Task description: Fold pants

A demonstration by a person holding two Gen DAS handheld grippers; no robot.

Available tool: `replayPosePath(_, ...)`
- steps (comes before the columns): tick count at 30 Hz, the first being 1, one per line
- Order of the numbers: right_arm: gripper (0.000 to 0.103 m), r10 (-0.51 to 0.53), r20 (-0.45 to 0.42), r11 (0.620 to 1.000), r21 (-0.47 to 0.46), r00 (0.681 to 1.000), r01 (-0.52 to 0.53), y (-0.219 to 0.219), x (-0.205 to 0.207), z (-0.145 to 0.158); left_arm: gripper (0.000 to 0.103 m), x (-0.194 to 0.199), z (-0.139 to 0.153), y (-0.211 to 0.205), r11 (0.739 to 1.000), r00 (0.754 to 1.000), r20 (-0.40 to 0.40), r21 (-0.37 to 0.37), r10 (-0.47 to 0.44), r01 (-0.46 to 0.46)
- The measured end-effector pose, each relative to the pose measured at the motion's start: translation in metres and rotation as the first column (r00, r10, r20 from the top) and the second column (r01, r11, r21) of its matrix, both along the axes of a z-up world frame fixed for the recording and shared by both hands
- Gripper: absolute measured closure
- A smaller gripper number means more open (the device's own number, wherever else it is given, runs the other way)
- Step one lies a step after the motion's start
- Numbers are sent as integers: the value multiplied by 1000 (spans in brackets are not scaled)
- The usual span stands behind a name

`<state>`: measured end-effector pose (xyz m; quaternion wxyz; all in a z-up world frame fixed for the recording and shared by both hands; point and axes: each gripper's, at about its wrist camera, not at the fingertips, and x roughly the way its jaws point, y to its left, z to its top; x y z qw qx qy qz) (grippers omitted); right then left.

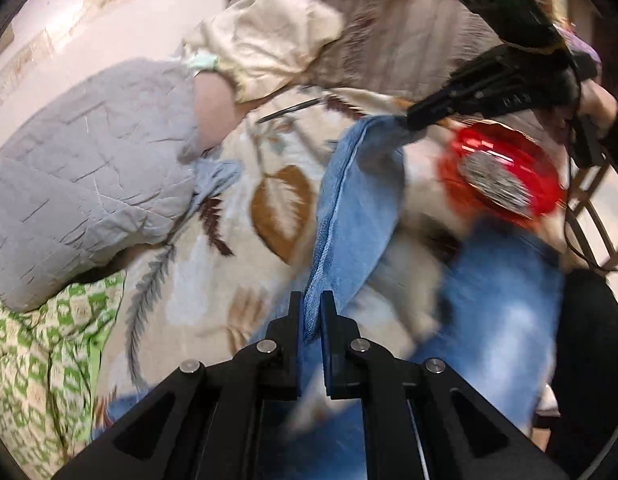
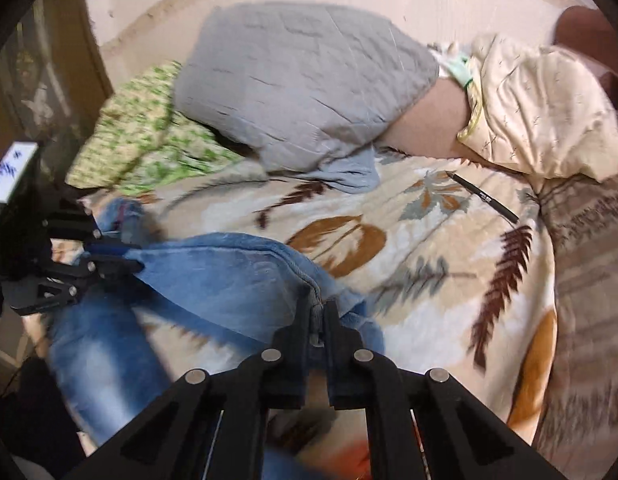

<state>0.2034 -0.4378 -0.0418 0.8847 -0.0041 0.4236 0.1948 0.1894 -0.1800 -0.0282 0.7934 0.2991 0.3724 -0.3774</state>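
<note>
While both grippers pinch one hem, the fold is only begun.
Nearest, the left hand-held gripper [image 1: 310, 312] is clamped on the jeans [image 1: 357, 200] hem; the right hand-held gripper [image 2: 317, 312] is clamped on the same leg end, raised over the leaf-print blanket [image 2: 429, 248] on the bed. Lower jeans lie rumpled near the bed's near edge, so laying over and smoothing remain. Farther off: pen [image 2: 485, 198], grey quilt [image 2: 301, 80].

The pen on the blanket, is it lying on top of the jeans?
No, the pen lies on the leaf blanket, apart from the jeans.
</note>
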Motion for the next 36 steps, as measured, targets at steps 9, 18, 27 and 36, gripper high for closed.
replayPosePath(9,97,27,-11,1000,4,1000,-27,0,-173,-7,96,-152,-36,14,996,996,-20,22,-89,90)
replayPosePath(18,96,-63,-232,995,-88,971,43,-9,-222,-95,96,-167,-123,-22,999,977,-211,30,-37,45)
replayPosePath(27,96,-129,-216,983,-156,968,96,-15,-221,-96,96,-164,-133,-36,999,968,-246,21,-38,45)
replayPosePath(36,14,-168,-168,966,-227,971,128,-15,-238,-68,17,-176,-91,1,996,983,-171,-48,63,-72)
